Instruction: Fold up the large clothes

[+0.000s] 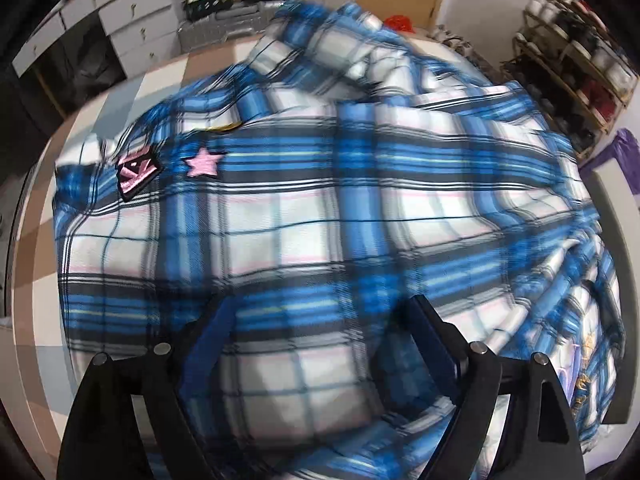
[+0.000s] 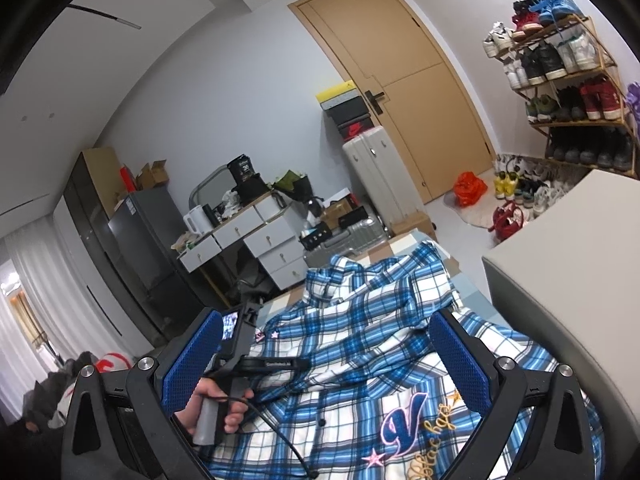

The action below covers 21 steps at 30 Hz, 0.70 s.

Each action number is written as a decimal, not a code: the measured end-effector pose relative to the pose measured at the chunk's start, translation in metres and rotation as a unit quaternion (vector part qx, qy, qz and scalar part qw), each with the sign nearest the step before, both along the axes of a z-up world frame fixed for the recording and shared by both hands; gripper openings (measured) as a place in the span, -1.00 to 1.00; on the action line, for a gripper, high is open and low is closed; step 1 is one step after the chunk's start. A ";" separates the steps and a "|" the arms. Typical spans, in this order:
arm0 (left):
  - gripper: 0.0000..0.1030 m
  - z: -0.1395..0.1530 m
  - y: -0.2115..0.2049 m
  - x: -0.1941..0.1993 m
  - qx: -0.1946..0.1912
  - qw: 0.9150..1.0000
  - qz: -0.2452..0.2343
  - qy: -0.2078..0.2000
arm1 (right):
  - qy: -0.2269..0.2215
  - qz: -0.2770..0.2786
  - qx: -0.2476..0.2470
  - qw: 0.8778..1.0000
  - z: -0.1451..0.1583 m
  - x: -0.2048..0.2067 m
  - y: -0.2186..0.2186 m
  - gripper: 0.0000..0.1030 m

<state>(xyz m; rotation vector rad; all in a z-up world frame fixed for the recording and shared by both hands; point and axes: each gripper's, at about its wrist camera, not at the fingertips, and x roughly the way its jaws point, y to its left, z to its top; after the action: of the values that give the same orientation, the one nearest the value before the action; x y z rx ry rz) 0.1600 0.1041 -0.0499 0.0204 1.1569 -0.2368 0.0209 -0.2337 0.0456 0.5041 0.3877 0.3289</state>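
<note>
A large blue and white plaid shirt lies spread on a checked bed cover. It has a pink star patch and a pink and black patch. My left gripper is open just above the shirt, its fingers on either side of the cloth, which is blurred. In the right wrist view the shirt shows an embroidered "V". My right gripper is open and empty, raised above the shirt. The hand holding the left gripper shows at lower left.
A grey headboard or ledge runs along the right of the bed. Beyond the bed stand white drawers, suitcases, a door and a shoe rack. A fridge stands at the left.
</note>
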 end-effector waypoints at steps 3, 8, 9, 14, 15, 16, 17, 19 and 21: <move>0.64 0.016 -0.019 -0.015 -0.044 0.999 -0.020 0.007 | 0.002 0.003 0.009 1.000 0.000 0.000 -0.001 1.00; 0.64 -0.005 -0.037 -0.031 -0.024 0.999 -0.017 0.042 | 0.001 0.003 0.019 1.000 0.000 -0.001 -0.005 1.00; 0.65 -0.004 -0.038 -0.034 -0.025 0.999 -0.014 0.023 | 0.002 0.002 0.021 1.000 0.000 -0.002 -0.005 1.00; 0.66 -0.004 -0.033 -0.045 -0.020 0.999 0.004 0.024 | 0.002 0.003 0.022 1.000 0.000 -0.002 -0.005 1.00; 0.66 -0.003 -0.026 -0.047 -0.026 0.999 0.019 0.029 | 0.002 0.004 0.022 1.000 0.000 -0.002 -0.005 1.00; 0.66 0.002 -0.015 -0.050 -0.035 0.999 0.029 0.027 | 0.003 0.003 0.021 1.000 -0.001 -0.002 -0.004 1.00; 0.66 0.010 -0.008 -0.054 -0.051 0.998 0.042 0.019 | 0.005 0.002 0.021 1.000 -0.002 -0.002 -0.005 1.00; 0.66 0.015 0.004 -0.059 -0.060 0.997 0.055 0.017 | 0.009 0.003 0.024 1.000 -0.002 -0.001 -0.005 1.00; 0.66 0.014 0.019 -0.063 -0.062 0.996 0.069 0.020 | 0.012 0.003 0.027 1.000 -0.003 -0.001 -0.006 1.00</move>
<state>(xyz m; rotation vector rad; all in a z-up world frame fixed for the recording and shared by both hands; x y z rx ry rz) 0.0972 0.1228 -0.0355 -0.1732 1.1757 -0.1872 0.0199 -0.2394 0.0426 0.5610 0.4040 0.3398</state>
